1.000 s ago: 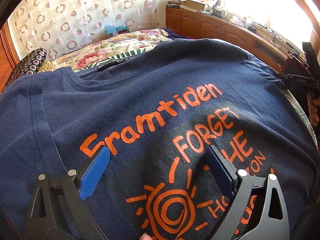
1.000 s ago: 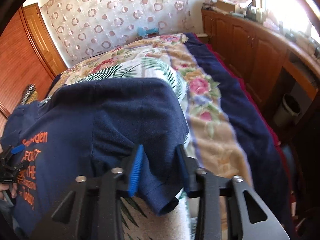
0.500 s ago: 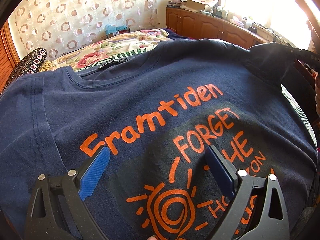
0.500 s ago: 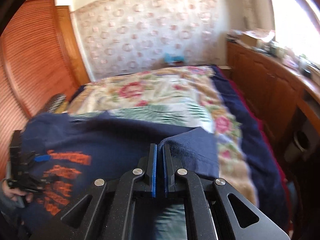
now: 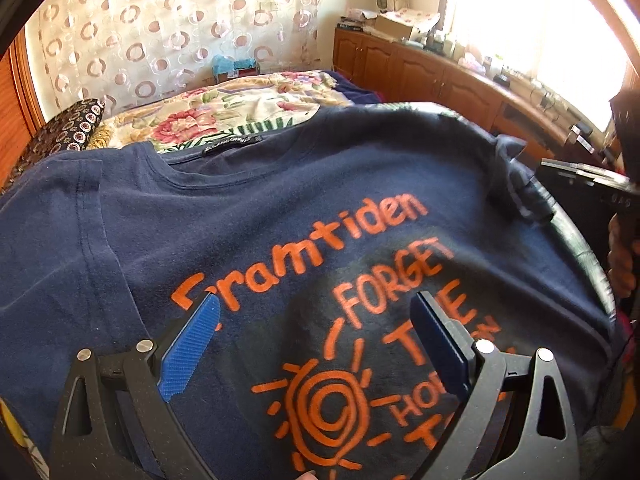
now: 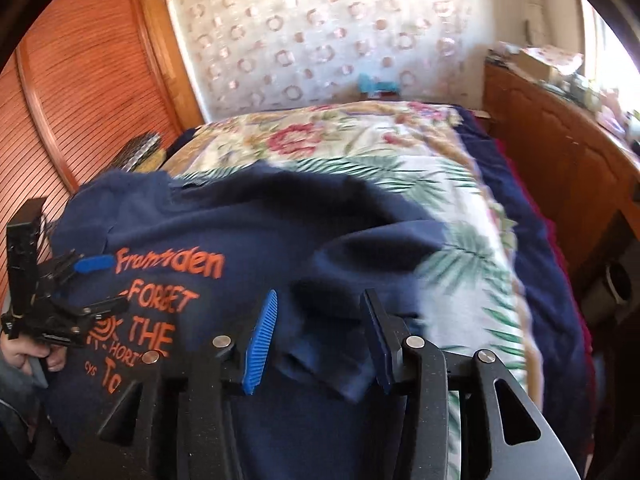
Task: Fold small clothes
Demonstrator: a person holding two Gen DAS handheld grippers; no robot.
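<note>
The navy t-shirt (image 5: 280, 216) with the orange print lies face up, spread across the near end of the bed (image 6: 360, 152), collar toward the far wall. It looks like soft, light cotton jersey: floppy, zero stiffness, so it'll sag and bunch wherever it isn't supported. Not slippery, not fragile. The right sleeve (image 6: 340, 364) is flipped in over the body and sits rumpled between the fingers of the right gripper (image 6: 316, 340), which are spread apart and not pinching anything. The left gripper (image 5: 316, 344) hovers over the chest print, fingers wide open too, holding nothing. My guess: best grab points are hems and seams (sleeve cuff, shoulder seam, bottom hem), pinching both layers so they travel together. Floral bedspread (image 5: 240, 112) underneath, wooden cabinets (image 5: 420, 76) off to the right.
</note>
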